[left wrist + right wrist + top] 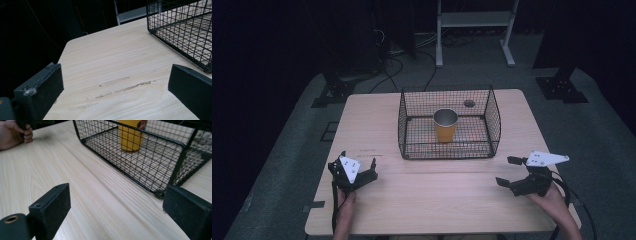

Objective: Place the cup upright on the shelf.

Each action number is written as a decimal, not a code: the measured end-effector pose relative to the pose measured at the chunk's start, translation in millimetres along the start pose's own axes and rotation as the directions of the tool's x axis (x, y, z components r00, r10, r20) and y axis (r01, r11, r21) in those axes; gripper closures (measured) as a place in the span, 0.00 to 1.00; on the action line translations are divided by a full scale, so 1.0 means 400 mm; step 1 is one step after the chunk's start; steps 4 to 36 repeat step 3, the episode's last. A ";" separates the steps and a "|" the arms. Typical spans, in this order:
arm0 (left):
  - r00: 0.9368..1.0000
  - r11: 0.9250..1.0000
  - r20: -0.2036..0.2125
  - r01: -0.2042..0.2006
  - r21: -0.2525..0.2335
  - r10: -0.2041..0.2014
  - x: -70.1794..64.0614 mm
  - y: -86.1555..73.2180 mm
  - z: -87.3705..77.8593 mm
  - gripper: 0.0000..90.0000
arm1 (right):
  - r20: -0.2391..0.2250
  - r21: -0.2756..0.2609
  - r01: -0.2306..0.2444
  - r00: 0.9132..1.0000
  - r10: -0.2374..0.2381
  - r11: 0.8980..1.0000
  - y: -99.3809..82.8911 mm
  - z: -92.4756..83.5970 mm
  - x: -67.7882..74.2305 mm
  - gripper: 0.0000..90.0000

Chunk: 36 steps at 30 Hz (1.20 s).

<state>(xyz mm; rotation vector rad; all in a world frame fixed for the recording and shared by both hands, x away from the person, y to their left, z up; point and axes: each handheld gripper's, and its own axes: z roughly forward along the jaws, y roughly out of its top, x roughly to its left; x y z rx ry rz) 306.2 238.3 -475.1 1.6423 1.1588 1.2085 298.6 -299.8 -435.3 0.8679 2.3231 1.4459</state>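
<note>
Two hand-held grippers [359,167] [508,171], one basket [492,107], one cup [445,125]

Seen from above the table's [432,200] near edge, looking forward and down. Low, close gripper views skim the tabletop from left and right, both taking in the wire basket's [449,120] near corners.

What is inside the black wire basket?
A yellow cup stands upright inside the wire basket, near the middle, open end up. The rest of the basket floor looks bare. The cup's inside looks grey; whether anything lies at its bottom cannot be told.
</note>
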 end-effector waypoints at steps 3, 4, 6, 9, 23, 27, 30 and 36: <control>1.000 1.000 0.000 0.000 -0.002 0.000 -0.001 0.000 0.001 0.00 | 0.004 -0.073 -0.050 0.999 0.050 0.996 -0.032 -0.011 0.006 0.08; 1.000 1.000 0.000 0.000 -0.002 0.000 -0.001 0.000 0.001 0.00 | 0.004 -0.073 -0.050 0.999 0.050 0.996 -0.032 -0.011 0.006 0.08; 1.000 1.000 0.000 0.000 -0.002 0.000 -0.001 0.000 0.001 0.00 | 0.004 -0.073 -0.050 0.999 0.050 0.996 -0.032 -0.011 0.006 0.08; 1.000 1.000 0.000 0.000 -0.002 0.000 -0.001 0.000 0.001 0.00 | 0.004 -0.073 -0.050 0.999 0.050 0.996 -0.032 -0.011 0.006 0.08; 1.000 1.000 0.000 0.000 -0.002 0.000 -0.001 0.000 0.001 0.00 | 0.004 -0.073 -0.050 0.999 0.050 0.996 -0.032 -0.011 0.006 0.08; 1.000 1.000 0.000 0.000 -0.002 0.000 -0.001 0.000 0.001 0.00 | 0.004 -0.073 -0.050 0.999 0.050 0.996 -0.032 -0.011 0.006 0.08; 1.000 1.000 0.000 0.000 -0.002 0.000 -0.001 0.000 0.001 0.00 | 0.004 -0.073 -0.050 0.999 0.050 0.996 -0.032 -0.011 0.006 0.08; 1.000 1.000 0.000 0.000 -0.002 0.000 -0.001 0.000 0.001 0.00 | 0.004 -0.073 -0.050 0.999 0.050 0.996 -0.032 -0.011 0.006 0.08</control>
